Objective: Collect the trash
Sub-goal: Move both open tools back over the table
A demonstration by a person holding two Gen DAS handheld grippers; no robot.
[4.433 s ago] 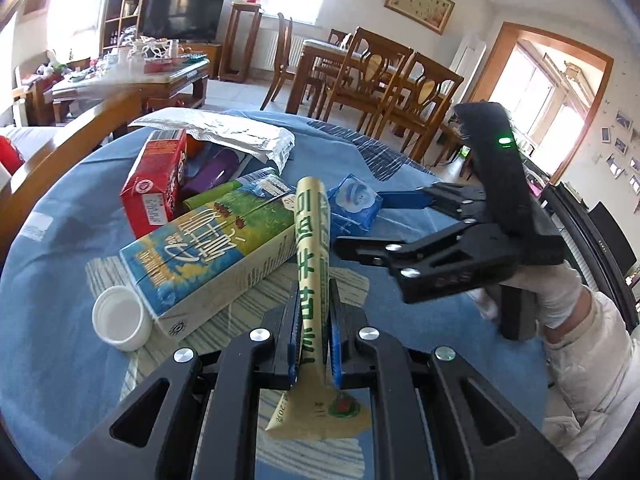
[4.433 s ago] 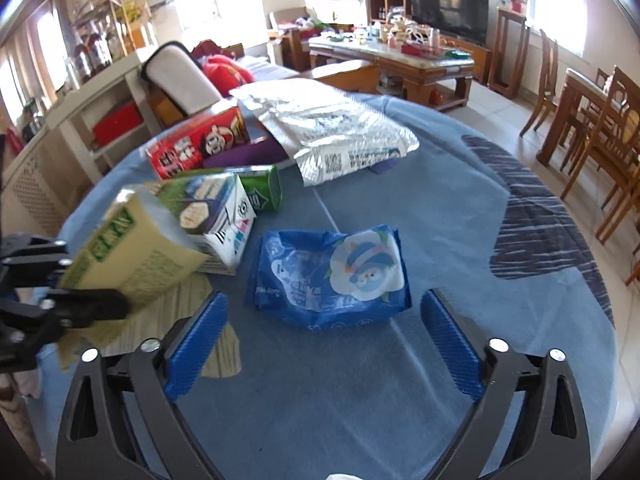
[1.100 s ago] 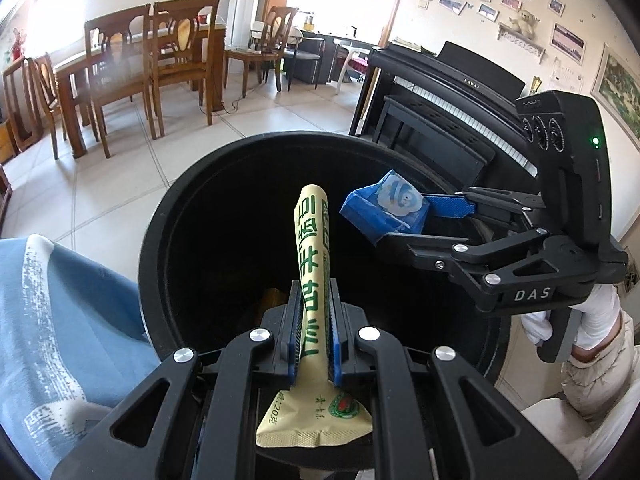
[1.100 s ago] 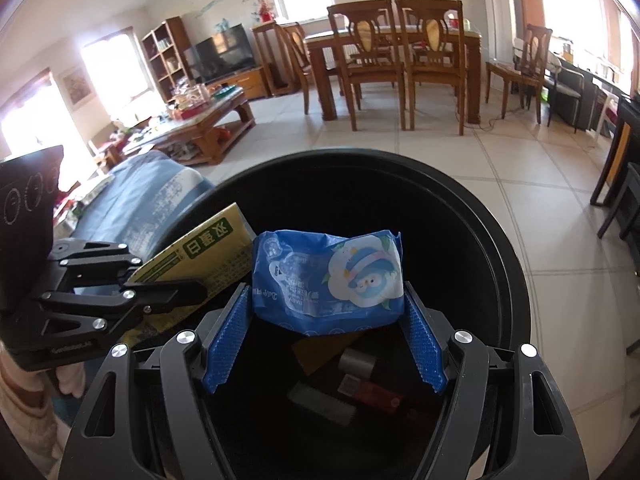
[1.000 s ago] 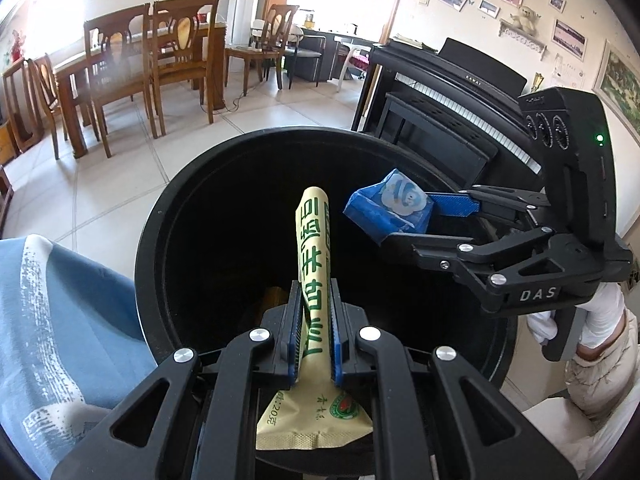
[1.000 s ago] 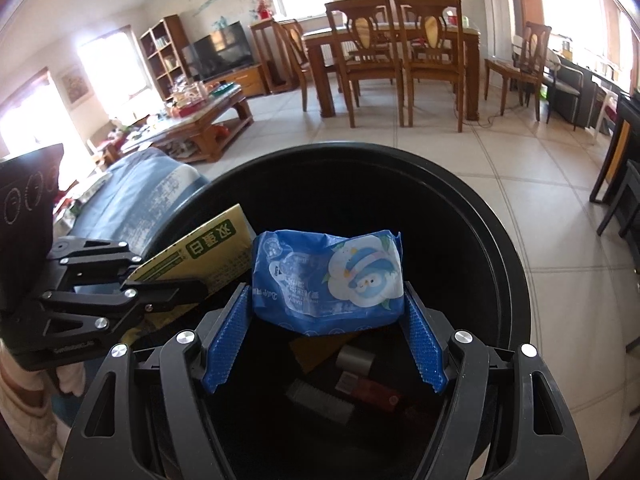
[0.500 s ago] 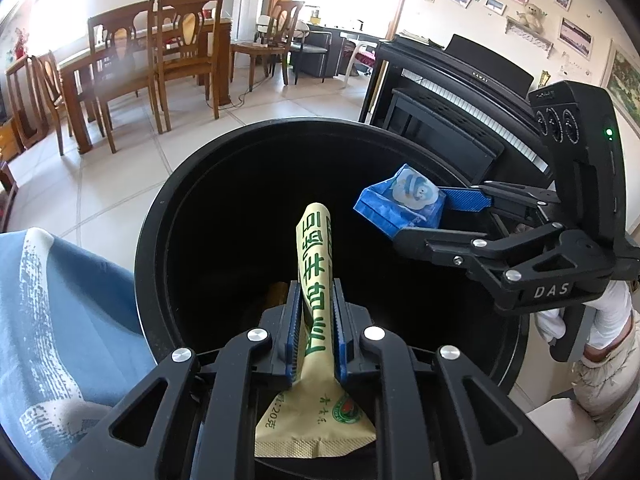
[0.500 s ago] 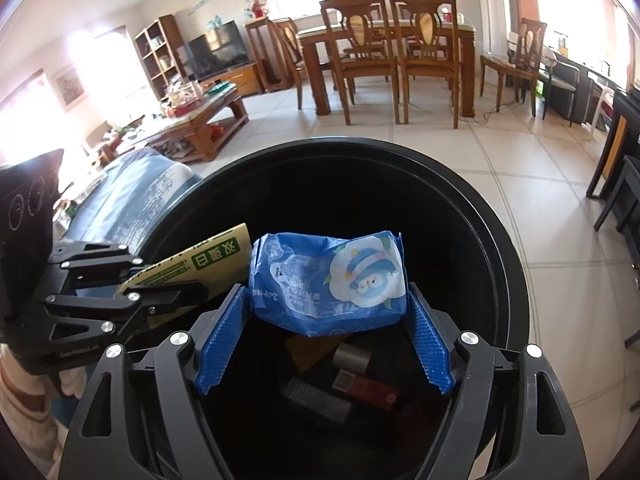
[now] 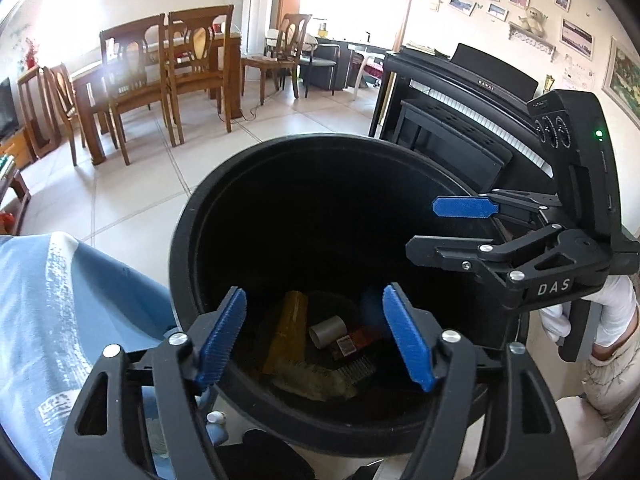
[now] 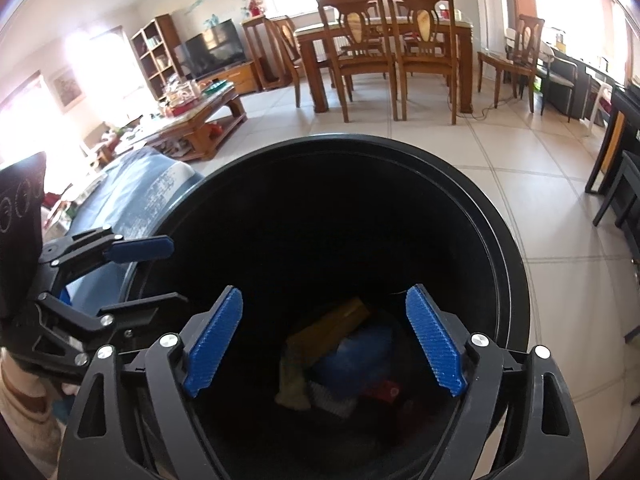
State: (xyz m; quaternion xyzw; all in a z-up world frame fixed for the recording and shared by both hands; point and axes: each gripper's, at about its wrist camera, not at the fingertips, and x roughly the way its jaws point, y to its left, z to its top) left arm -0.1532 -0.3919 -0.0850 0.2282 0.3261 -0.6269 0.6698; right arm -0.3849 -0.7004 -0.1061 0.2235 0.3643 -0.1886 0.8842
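Both jaws opening, empty; yellow packet (image 9: 288, 334), blue pack (image 10: 356, 354) dropped into bin (image 9: 188, 240).

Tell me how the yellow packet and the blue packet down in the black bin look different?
The flat yellow paper packet is long and narrow, while the blue plastic packet is shorter and puffier. In the right wrist view the yellow packet slopes up against the wall of the round black bin, and the blue packet lies lower, partly over it. Both rest on the trash at the bottom, clear of the jaws.
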